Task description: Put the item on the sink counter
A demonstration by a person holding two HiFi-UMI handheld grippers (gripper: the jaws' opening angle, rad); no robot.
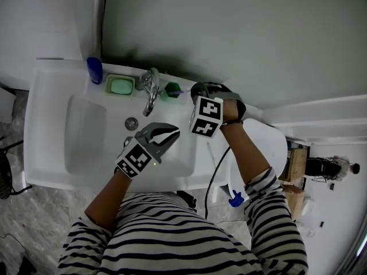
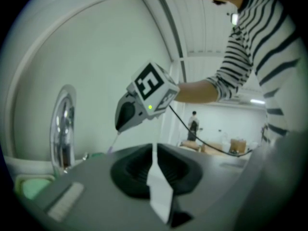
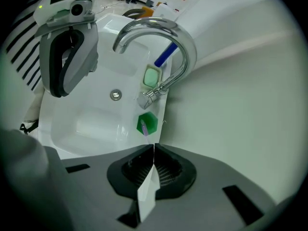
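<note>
Head view, left gripper: the left gripper (image 1: 167,134) is held above the basin (image 1: 86,136), clear of the faucet (image 1: 151,93).
Head view, right gripper: the right gripper (image 1: 198,90) is seen at the back of the bench (image 1: 63,76), just beside a green hexagonal holder (image 1: 171,89).
Left gripper view, jaws: pressed together, nothing is held.
Left gripper view, item: a thin purple-tipped stick (image 2: 114,139) is seen hanging from the right gripper's tip.
Right gripper view, jaws: closed to a slit on the stick; its purple tip is seen against the green holder by the faucet base.
</note>
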